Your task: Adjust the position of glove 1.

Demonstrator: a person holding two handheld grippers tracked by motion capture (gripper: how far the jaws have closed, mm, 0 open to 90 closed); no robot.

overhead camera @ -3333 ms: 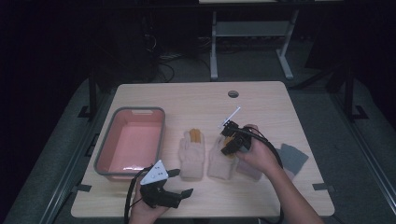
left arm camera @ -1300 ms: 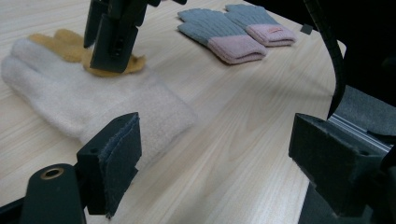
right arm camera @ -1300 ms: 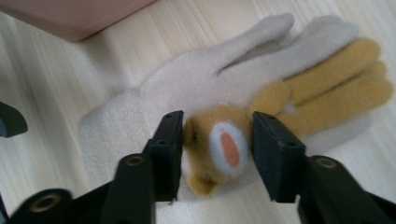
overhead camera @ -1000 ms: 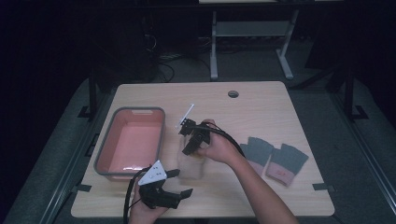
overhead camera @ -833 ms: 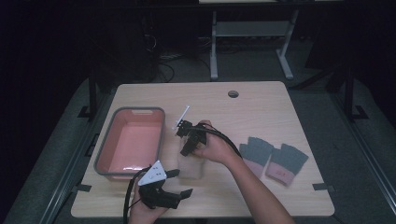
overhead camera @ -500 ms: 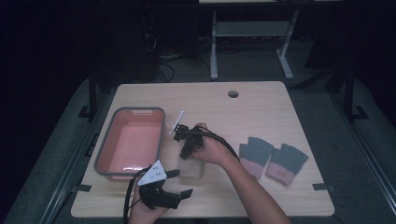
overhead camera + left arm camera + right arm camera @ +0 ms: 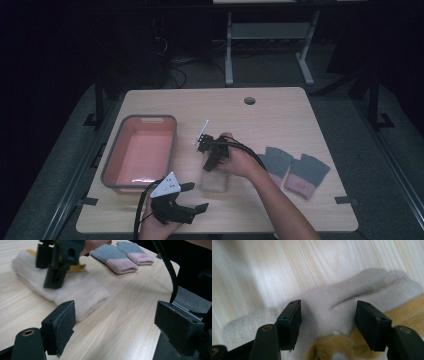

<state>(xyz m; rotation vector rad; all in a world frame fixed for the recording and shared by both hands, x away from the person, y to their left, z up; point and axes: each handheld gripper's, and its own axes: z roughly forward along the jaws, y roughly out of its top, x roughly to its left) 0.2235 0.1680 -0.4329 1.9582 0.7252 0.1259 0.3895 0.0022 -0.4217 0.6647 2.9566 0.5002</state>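
While tilted down, right hand-held gripper point(image 7: 209, 159) hovers spread over cream mitten point(image 7: 214, 181).

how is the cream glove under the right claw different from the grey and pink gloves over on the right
The cream glove is pale, fuzzy, with a yellow-brown patch; the grey and pink gloves are ribbed grey knit with pink cuffs. The cream glove lies under the right claw; the grey and pink gloves lie apart, untouched. All lie flat on the table.

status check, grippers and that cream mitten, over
Right gripper open, jaws just widened, poised over cream mitten. Left gripper open, idle near table edge. Grey-pink gloves lie aside, pink bin left; nothing blocking.
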